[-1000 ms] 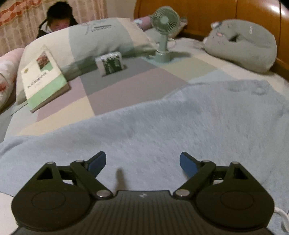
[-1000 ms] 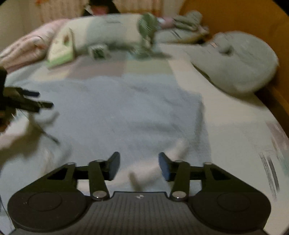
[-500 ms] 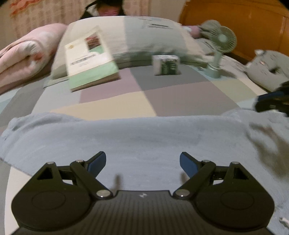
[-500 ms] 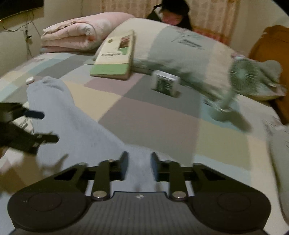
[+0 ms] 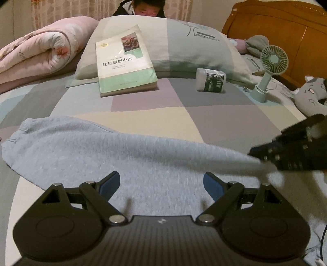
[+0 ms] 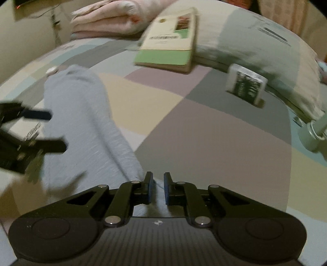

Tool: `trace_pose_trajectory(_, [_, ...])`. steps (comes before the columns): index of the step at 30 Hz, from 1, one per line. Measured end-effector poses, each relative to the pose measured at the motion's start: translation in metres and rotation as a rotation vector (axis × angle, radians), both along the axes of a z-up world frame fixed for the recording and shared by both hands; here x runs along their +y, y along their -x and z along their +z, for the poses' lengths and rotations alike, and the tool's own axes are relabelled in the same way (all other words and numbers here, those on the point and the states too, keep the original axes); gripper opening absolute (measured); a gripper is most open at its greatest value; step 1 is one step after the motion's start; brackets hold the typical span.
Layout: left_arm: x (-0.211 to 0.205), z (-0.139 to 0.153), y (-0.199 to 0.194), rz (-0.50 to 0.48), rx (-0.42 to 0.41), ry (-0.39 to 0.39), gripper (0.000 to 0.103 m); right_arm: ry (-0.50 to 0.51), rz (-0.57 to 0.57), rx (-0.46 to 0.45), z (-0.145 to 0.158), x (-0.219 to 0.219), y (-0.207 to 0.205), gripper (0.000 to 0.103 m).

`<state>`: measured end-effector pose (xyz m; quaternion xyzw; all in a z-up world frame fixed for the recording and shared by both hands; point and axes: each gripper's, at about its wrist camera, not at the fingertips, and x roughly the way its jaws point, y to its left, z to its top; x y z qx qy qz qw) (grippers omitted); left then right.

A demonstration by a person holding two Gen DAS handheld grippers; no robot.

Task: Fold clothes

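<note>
A light blue fleece garment (image 5: 122, 155) lies spread on the patchwork bedsheet (image 5: 204, 118). My left gripper (image 5: 161, 182) hovers just above it, open, with nothing between its blue pads. In the left wrist view my right gripper (image 5: 263, 159) comes in from the right edge, and the garment's edge rises in a taut ridge towards it. In the right wrist view the right gripper (image 6: 158, 184) is closing its jaws, with a fold of the garment (image 6: 81, 114) pinched between the pads. The left gripper (image 6: 57, 131) shows there blurred at the left.
A green-and-white book (image 5: 124, 61) leans on a large pillow (image 5: 194, 47). A white packet (image 5: 211, 80), a small green fan (image 5: 271, 67) and a grey plush (image 5: 312, 96) lie to the right. A rolled pink quilt (image 5: 40, 51) sits at the left. A person (image 5: 143, 8) sits behind the pillow.
The right gripper swept across to the garment's edge and its jaws narrowed from wide apart onto the cloth. The left gripper shifted sideways and rolled, staying open.
</note>
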<state>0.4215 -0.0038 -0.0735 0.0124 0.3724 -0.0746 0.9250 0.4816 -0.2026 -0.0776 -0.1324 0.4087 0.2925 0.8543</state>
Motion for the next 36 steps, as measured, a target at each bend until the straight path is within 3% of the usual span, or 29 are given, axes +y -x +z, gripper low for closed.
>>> trace_pose_trajectory(11, [-0.002,-0.015,-0.012,0.028,-0.022,0.073,0.089,0.218,0.158,-0.208,-0.026,0.038,0.073,0.014])
trace_pose_trajectory(15, [-0.009,-0.042,-0.030,0.102,0.080,-0.030,0.090,0.185,0.177,-0.159,-0.018,0.033,0.072,0.015])
trace_pose_trajectory(17, [-0.008,-0.044,-0.030,0.105,0.072,-0.032,0.091,0.146,0.172,-0.139,-0.007,0.027,0.066,0.015])
trace_pose_trajectory(20, [-0.007,-0.044,-0.030,0.104,0.073,-0.031,0.091,0.046,0.124,-0.144,0.013,0.013,0.049,0.025])
trace_pose_trajectory(21, [-0.006,-0.045,-0.030,0.104,0.073,-0.031,0.092,0.030,0.109,-0.131,0.013,0.011,0.038,0.032])
trace_pose_trajectory(26, [-0.005,-0.044,-0.029,0.096,0.076,-0.024,0.092,-0.039,0.051,-0.050,0.004,0.003,-0.008,0.041])
trace_pose_trajectory(28, [-0.004,-0.043,-0.029,0.093,0.078,-0.019,0.091,-0.022,0.063,-0.005,-0.011,0.005,-0.014,0.042])
trace_pose_trajectory(30, [-0.002,-0.040,-0.028,0.097,0.076,-0.011,0.091,0.007,0.084,-0.018,-0.020,0.008,-0.009,0.043])
trace_pose_trajectory(34, [0.002,-0.034,-0.026,0.110,0.060,0.002,0.091,0.039,0.124,-0.053,-0.022,0.011,0.007,0.039])
trace_pose_trajectory(36, [0.005,-0.032,-0.025,0.113,0.051,0.008,0.091,0.062,0.142,-0.073,-0.021,0.015,0.013,0.015])
